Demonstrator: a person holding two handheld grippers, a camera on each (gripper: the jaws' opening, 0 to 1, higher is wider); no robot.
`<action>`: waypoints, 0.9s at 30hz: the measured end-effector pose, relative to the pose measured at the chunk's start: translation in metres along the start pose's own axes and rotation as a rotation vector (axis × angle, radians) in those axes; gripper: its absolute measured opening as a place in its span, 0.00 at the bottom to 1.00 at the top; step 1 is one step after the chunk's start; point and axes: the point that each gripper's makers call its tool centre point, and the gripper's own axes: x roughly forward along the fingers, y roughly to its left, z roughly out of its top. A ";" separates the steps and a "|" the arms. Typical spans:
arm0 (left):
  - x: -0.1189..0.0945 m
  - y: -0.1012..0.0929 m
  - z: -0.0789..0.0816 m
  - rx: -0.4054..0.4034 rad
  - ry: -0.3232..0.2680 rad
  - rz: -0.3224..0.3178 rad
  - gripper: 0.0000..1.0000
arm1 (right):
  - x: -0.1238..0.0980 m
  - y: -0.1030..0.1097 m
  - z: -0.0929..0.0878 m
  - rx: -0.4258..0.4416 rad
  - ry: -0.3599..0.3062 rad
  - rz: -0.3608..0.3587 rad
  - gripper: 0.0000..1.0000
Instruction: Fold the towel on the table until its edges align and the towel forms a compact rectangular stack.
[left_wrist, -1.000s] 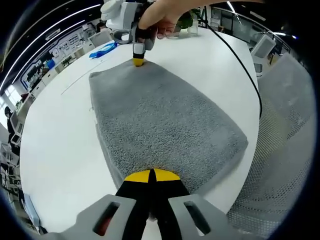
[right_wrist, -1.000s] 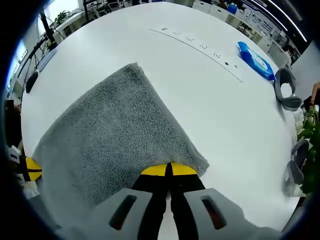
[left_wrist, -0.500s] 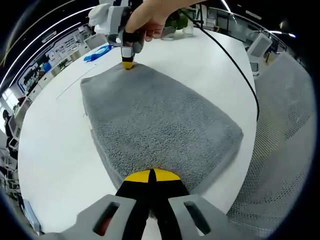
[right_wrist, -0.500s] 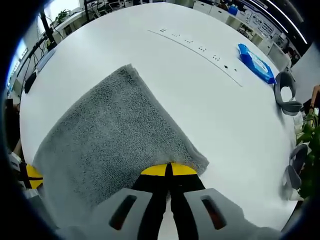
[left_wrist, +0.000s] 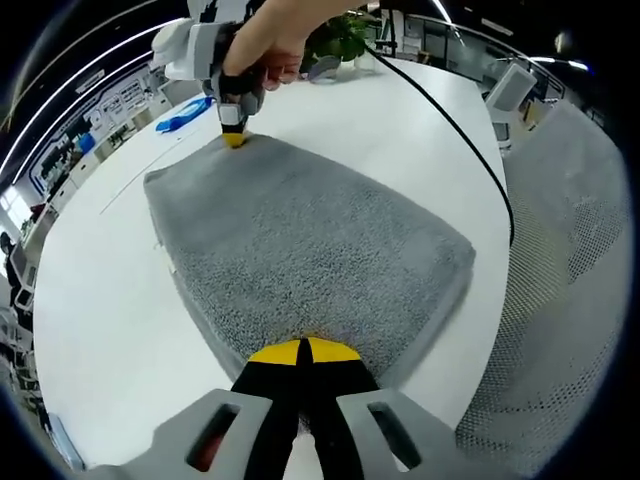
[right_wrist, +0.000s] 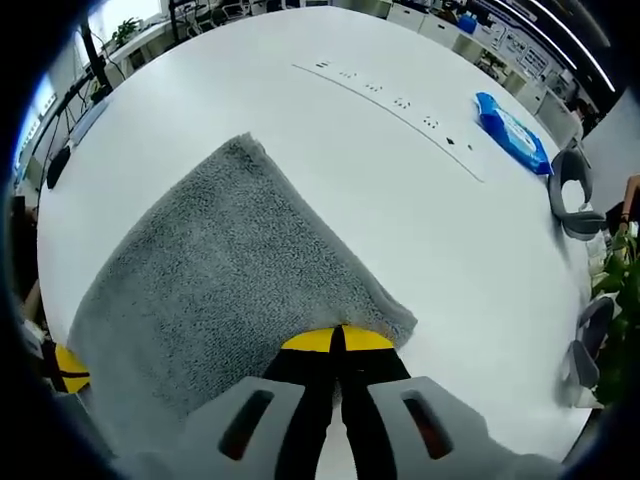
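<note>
Left gripper view looks across a wide white table (left_wrist: 100, 300) with the grey towel (left_wrist: 300, 250) spread flat on it, already doubled into a thick rectangle. The towel reaches from the near jaws to the far corner, one side running close to the table's edge by a mesh chair (left_wrist: 570, 300). A black cable (left_wrist: 470, 140) trails over the tabletop beyond the towel.

The left gripper (left_wrist: 302, 348) has its yellow-tipped jaws together on the near towel edge, pinching the fabric. At the far corner the right gripper (left_wrist: 232, 138), held in a person's hand (left_wrist: 265, 45), presses its tip onto the cloth. In the right gripper view the right gripper (right_wrist: 338, 338) is likewise closed on its own towel corner.

Smaller things sit well apart from the towel: a blue packet (right_wrist: 510, 125) and a grey loop-shaped object (right_wrist: 570, 185) near the table's far rim.

The risk, as I judge it, is uneven carry. If one gripper lifts or travels ahead of the other, the layers may shear and the edges end up misaligned. A pinch catching only the top layer would let the lower one sag or slide towards the chair-side table edge.
</note>
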 end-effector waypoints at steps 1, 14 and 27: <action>0.000 0.000 0.001 0.004 0.000 -0.001 0.01 | 0.000 0.001 0.000 0.001 -0.001 0.000 0.00; 0.005 -0.003 0.007 0.035 0.010 -0.022 0.01 | 0.001 -0.002 0.003 -0.020 -0.020 -0.009 0.00; 0.006 -0.003 0.009 0.042 0.006 -0.033 0.00 | -0.011 -0.006 0.000 0.025 -0.132 -0.063 0.00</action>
